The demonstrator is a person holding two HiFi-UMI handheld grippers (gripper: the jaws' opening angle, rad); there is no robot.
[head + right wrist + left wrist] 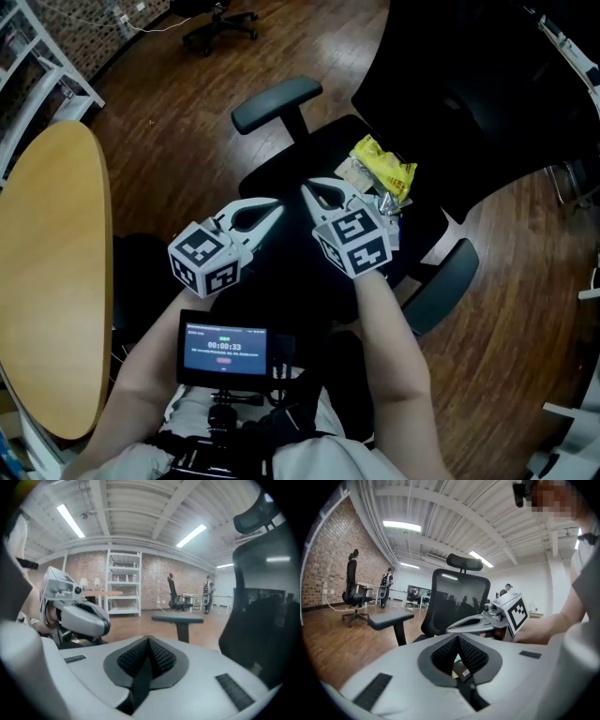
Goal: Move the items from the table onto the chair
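Observation:
A yellow packet [384, 167], a beige packet [354, 173] and a crinkled silver wrapper [390, 204] lie together on the black chair's seat [309, 155]. My right gripper [307, 187] hovers over the seat just left of them, shut with nothing between its pads [149, 654]. My left gripper [277, 208] hangs beside it over the seat's front left, its tips closed together [458, 638]. Through the hole behind its pads a scrap of packet with a barcode [462, 670] shows. Each gripper appears in the other's view: the right gripper [450, 629], the left gripper [107, 623].
The round wooden table [56, 281] lies at the left. The chair's armrests [277, 101] [441, 286] flank the seat and its backrest [450, 84] rises at the upper right. A small screen [225, 349] sits on my chest. Another office chair [220, 23] stands far off.

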